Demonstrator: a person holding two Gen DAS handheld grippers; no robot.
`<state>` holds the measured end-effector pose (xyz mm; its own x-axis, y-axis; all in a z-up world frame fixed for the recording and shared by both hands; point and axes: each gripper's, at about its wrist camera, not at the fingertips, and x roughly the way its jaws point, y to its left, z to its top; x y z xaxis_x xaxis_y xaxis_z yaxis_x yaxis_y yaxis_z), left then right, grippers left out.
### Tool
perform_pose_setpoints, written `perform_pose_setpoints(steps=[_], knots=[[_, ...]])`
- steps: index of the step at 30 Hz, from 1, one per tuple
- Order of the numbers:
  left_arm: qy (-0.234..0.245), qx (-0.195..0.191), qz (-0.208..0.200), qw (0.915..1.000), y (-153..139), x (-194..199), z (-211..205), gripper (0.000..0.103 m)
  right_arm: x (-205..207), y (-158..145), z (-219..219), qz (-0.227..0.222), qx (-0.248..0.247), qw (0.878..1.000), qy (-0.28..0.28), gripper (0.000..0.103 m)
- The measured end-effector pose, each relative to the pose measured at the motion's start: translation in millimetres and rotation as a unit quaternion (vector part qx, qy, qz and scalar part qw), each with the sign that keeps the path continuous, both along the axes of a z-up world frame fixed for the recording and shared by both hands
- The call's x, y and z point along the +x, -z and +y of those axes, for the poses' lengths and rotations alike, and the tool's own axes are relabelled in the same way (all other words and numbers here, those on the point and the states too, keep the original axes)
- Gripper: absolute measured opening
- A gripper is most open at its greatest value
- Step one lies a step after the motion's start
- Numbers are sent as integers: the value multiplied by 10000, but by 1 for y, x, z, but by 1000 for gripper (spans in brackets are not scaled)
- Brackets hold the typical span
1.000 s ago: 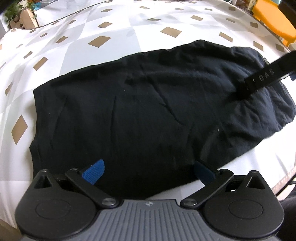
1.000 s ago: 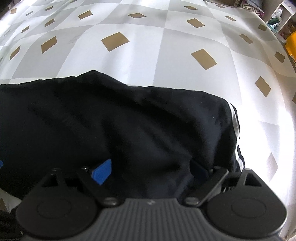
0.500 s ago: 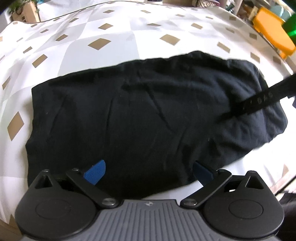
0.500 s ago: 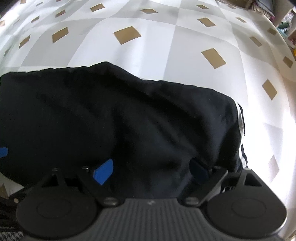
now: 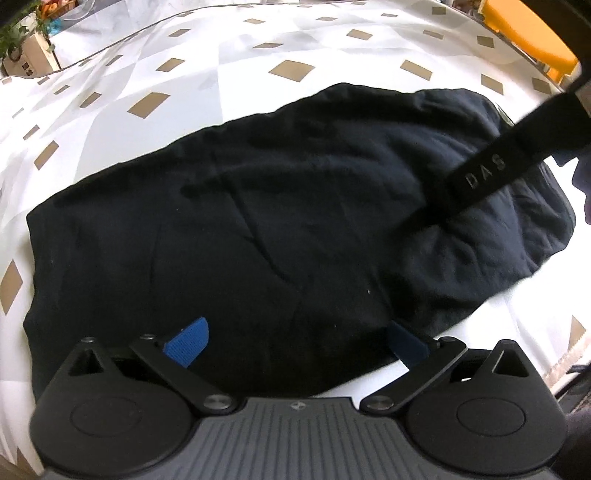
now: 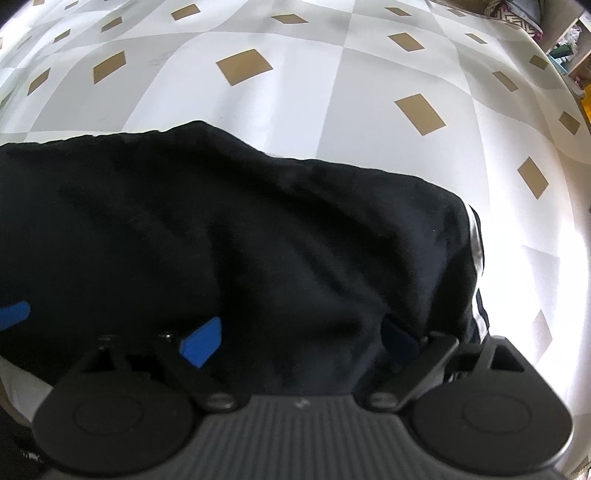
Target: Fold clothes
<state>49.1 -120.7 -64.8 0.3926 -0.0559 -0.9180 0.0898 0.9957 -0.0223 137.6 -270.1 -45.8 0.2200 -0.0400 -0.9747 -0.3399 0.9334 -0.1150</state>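
Note:
A black garment [image 5: 280, 221] lies spread flat on the patterned tablecloth, wrinkled, with its long side running left to right. My left gripper [image 5: 295, 343] is open over the garment's near edge, blue pads [image 5: 186, 347] wide apart with nothing between them. My right gripper [image 6: 301, 343] is also open, low over the garment's [image 6: 258, 240] right part. One of its black fingers [image 5: 491, 173] reaches onto the cloth in the left wrist view. White stripes [image 6: 478, 258] show at the garment's right edge.
The tablecloth [image 6: 332, 110] is white and grey with gold diamonds and stretches far beyond the garment. An orange object [image 5: 528, 33] sits past the table's far right. A plant and a box [image 5: 26, 51] stand at the far left. The table's near edge [image 5: 569, 354] is at lower right.
Both grippers have shifted slightly above the garment and stay open. The right gripper's finger looks larger and closer in the left wrist view. The garment keeps its shape.

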Motion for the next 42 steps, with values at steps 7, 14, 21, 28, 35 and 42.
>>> perform_pose_setpoints(steps=[7, 14, 21, 28, 35, 42], knots=[[71, -28, -81, 9999, -1, -13, 3, 103, -2, 2, -3, -48, -1, 9999, 155, 96], [51, -400, -181, 9990, -8, -25, 24, 103, -3, 4, 0, -160, -48, 9998, 99, 98], [-638, -537, -503, 9952, -24, 1, 50, 102, -1, 5, 5, -153, -226, 9996, 80, 102], [-1169, 251, -147, 9927, -9, 34, 40, 102, 1, 6, 7, -129, -270, 9995, 70, 102], [-1386, 7, -175, 9902, 2, 24, 67, 103, 6, 8, 4, -47, -195, 9997, 109, 102], [-1508, 8, -236, 9883, 5, 2, 102, 103, 9, 10, -1, 19, -82, 9995, 306, 102]])
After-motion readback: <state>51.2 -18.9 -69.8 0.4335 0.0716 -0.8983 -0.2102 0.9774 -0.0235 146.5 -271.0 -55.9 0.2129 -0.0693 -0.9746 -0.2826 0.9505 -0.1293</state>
